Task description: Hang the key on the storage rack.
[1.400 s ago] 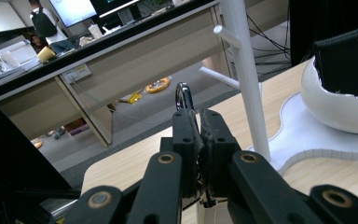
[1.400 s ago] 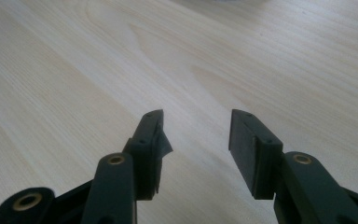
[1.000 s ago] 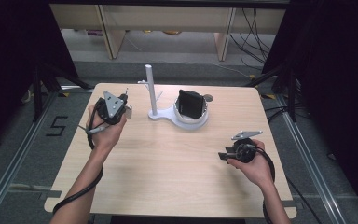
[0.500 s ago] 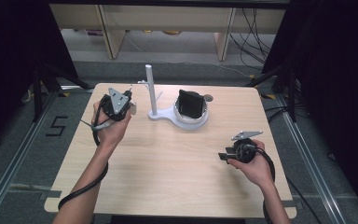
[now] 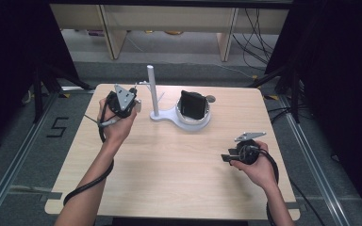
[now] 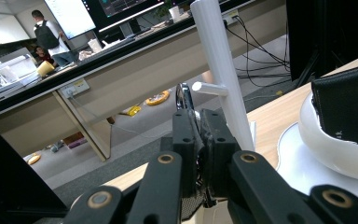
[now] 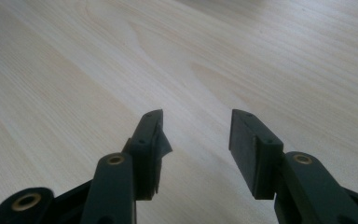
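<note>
A white stand with an upright post (image 5: pixel 152 92) and a short side peg (image 6: pixel 209 88) rises from the back middle of the wooden table (image 5: pixel 169 169). Its base holds a white bowl (image 5: pixel 195 123) with a black boxy object (image 5: pixel 192 104) (image 6: pixel 347 107) inside. My left gripper (image 5: pixel 134 101) (image 6: pixel 199 123) is just left of the post, below the peg. It is shut on a thin shiny metal loop (image 6: pixel 184 95) that sticks up above the jaws. My right gripper (image 5: pixel 225 157) (image 7: pixel 196 121) stands open low over bare wood at the right front, nothing between its jaws.
A small dark disc (image 5: pixel 210 99) lies on the table behind the bowl. Wooden shelving (image 5: pixel 169 28) and cables stand beyond the far edge. Metal rails run along the floor on both sides. A person (image 6: pixel 51 35) stands by screens far off.
My left gripper has moved right and slightly forward, closer to the white post, still shut on the loop. The right gripper has stayed in place.
</note>
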Demonstrator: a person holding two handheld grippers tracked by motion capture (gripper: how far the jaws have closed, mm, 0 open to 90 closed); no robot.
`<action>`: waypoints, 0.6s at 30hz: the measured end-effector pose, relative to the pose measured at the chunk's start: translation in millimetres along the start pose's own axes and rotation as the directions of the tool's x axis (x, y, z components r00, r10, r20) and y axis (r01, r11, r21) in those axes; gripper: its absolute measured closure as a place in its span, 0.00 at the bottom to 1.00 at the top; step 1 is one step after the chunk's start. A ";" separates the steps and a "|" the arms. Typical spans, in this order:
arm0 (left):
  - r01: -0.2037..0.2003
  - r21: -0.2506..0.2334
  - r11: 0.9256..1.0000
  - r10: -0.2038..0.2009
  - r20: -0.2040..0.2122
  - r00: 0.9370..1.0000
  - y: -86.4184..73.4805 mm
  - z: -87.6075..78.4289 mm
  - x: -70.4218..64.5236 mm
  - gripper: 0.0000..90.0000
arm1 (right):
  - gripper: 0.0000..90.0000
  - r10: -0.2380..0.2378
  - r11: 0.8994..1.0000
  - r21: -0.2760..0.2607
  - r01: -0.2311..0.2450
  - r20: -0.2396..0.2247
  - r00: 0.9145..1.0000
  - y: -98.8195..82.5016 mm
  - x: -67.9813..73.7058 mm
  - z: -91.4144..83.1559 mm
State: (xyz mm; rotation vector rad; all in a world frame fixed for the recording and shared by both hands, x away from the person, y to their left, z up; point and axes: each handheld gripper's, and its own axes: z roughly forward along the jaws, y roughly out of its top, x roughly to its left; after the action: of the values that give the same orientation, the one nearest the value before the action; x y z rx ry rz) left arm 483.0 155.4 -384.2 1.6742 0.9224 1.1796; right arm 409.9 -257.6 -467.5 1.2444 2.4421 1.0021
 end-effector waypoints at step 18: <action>-0.021 0.005 1.000 0.021 -0.008 1.000 4.1 13.9 -8.0 0.94 | 0.62 0.012 1.000 0.024 -0.012 0.003 1.000 0.1 1.2 -1.0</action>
State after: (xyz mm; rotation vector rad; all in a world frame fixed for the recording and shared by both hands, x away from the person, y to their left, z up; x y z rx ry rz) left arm 494.5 143.5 -385.4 1.6881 0.9150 1.2000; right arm 408.8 -257.1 -466.6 1.2682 2.4549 0.9763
